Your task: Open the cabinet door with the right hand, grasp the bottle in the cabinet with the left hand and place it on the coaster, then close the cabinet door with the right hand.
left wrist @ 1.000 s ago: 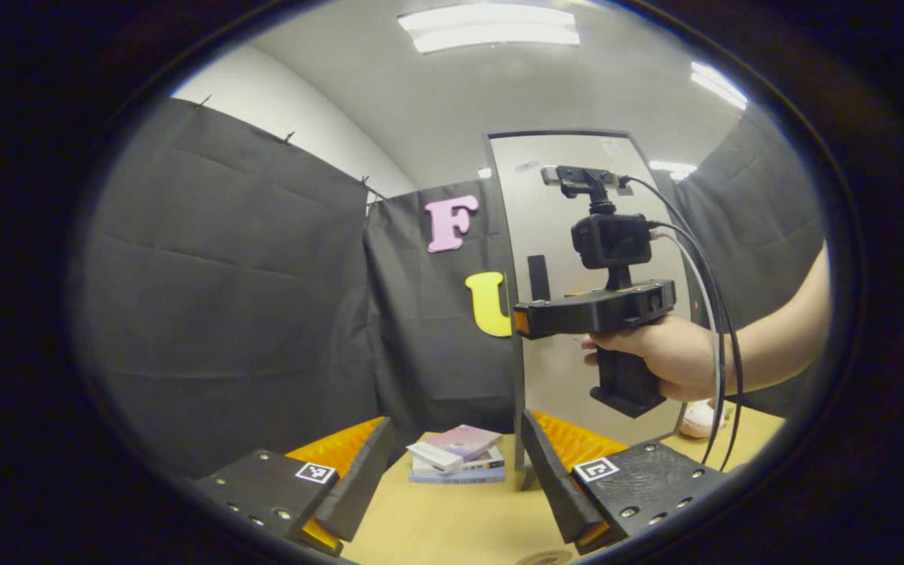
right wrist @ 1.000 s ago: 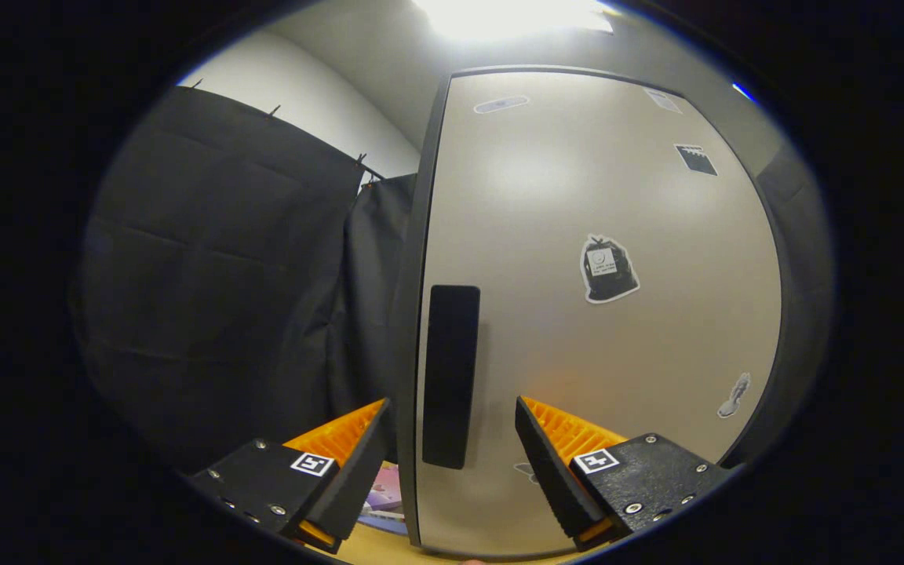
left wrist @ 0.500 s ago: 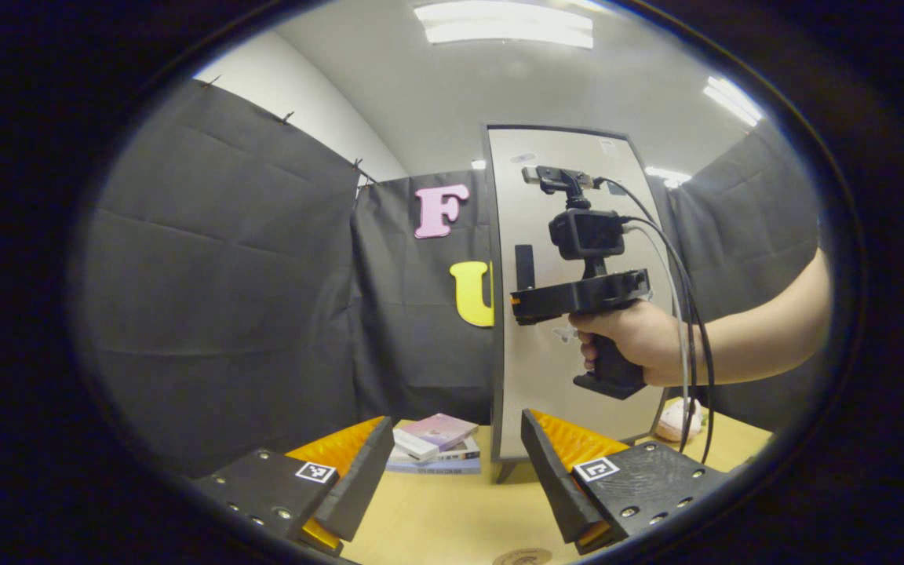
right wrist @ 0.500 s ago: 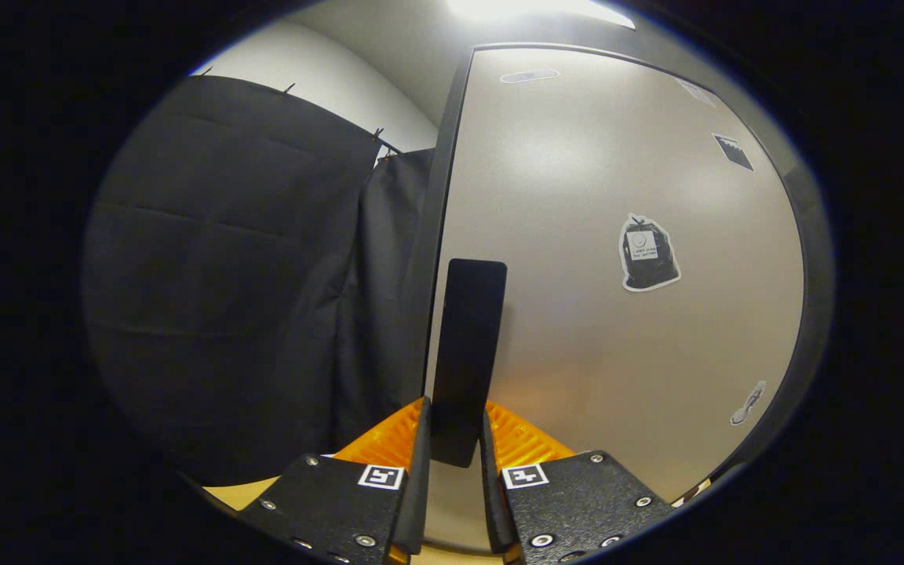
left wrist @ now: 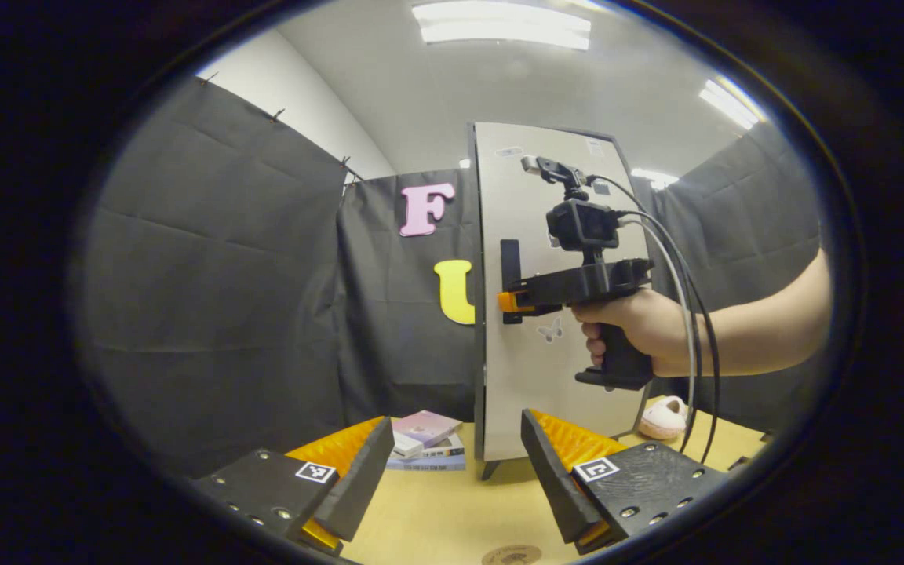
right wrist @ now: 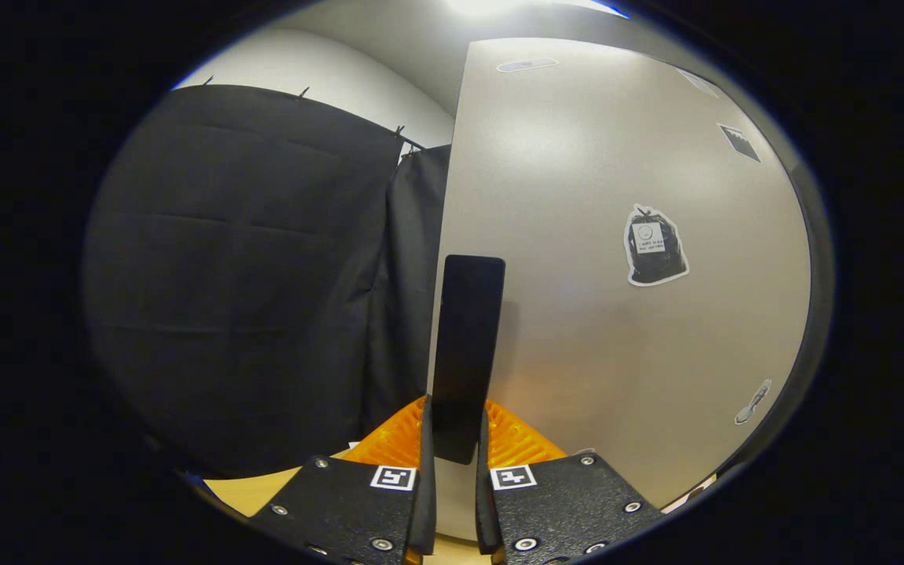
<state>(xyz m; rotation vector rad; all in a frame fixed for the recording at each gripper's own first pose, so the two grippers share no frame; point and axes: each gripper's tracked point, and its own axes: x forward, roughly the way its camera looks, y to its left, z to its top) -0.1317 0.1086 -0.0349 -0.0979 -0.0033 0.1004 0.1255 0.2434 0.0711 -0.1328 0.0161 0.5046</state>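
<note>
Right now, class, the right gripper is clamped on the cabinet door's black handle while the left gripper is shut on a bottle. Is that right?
Not quite. The right gripper is indeed shut on the black handle of the cabinet door, but the left gripper is open and holds nothing; the left gripper view shows its fingers spread apart above the table.

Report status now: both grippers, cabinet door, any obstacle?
Right gripper shut on door handle. Left gripper open, hovering over table. Cabinet door swung slightly ajar; bottle not yet reached. Books beside cabinet, not blocking.
</note>
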